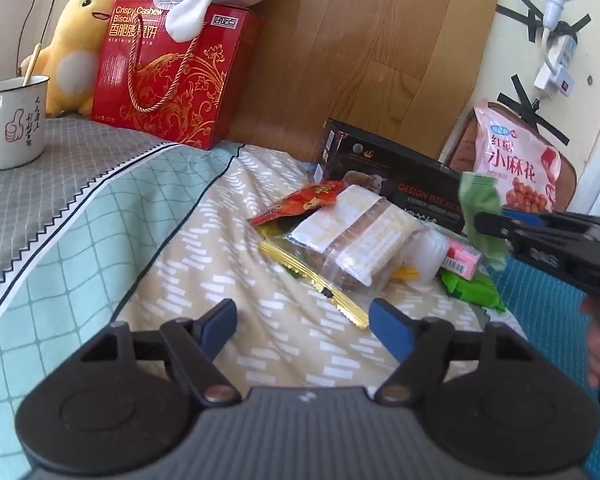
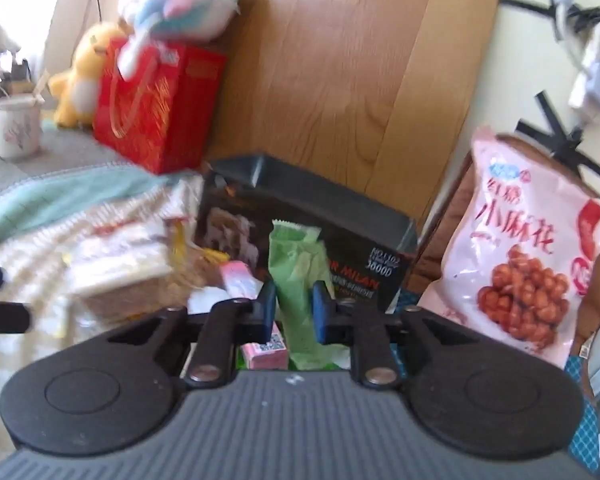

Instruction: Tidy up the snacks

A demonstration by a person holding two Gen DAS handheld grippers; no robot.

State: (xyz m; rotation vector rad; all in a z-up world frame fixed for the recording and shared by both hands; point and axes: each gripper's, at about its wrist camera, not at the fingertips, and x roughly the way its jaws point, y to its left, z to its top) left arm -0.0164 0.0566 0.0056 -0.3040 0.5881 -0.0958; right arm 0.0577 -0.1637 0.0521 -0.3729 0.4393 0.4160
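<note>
A pile of snacks lies on the bed: a clear pack of brown biscuits (image 1: 356, 236), a red-orange packet (image 1: 300, 202), a gold-edged wrapper (image 1: 320, 284), a pink small box (image 1: 462, 258) and green packets (image 1: 472, 290). My right gripper (image 2: 294, 312) is shut on a light green snack packet (image 2: 298, 264) and holds it up in front of the open black box (image 2: 340, 216); it also shows in the left wrist view (image 1: 486, 222). My left gripper (image 1: 304, 326) is open and empty, low over the bedspread in front of the pile.
A red cashew biscuit gift box (image 1: 168, 76) stands at the back with plush toys (image 1: 76, 48) beside and on it. A white mug (image 1: 14, 120) stands far left. A pink bag of twists (image 1: 516, 160) leans at the right. A wooden headboard (image 1: 360, 40) is behind.
</note>
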